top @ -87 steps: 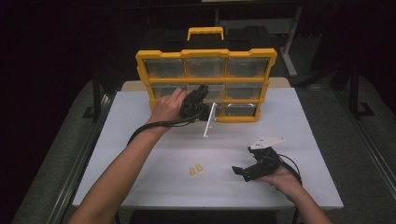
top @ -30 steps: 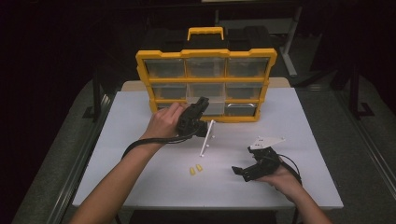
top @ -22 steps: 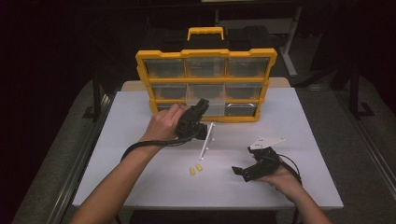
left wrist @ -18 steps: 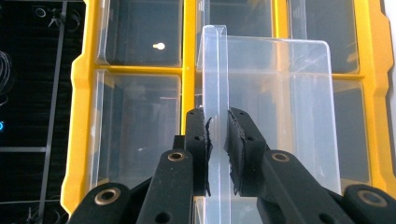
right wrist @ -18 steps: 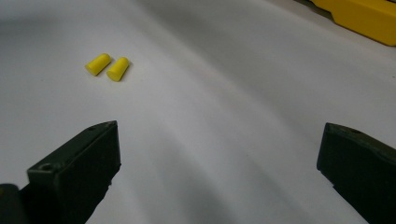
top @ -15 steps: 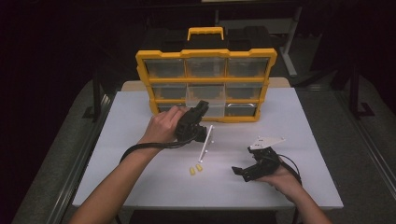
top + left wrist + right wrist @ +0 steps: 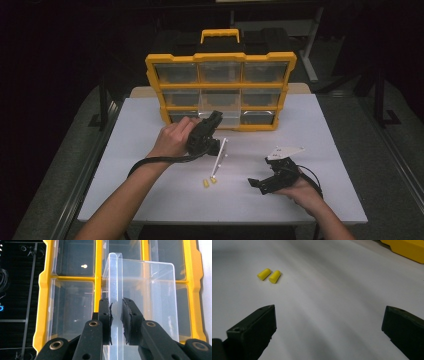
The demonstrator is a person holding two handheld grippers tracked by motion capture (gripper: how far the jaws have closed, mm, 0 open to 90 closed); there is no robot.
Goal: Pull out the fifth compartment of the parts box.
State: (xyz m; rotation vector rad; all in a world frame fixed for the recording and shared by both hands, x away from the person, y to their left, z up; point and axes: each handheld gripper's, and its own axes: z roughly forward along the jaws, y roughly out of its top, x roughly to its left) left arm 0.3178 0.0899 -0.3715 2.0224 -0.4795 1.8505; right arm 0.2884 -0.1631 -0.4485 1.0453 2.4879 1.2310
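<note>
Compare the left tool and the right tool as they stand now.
The left tool is shut on the clear plastic drawer at the yellow organiser; the right tool gapes open, holding nothing. The left is raised by the organiser; the right sits low over the white table, facing two yellow foam earplugs. Both have black jaws.
</note>
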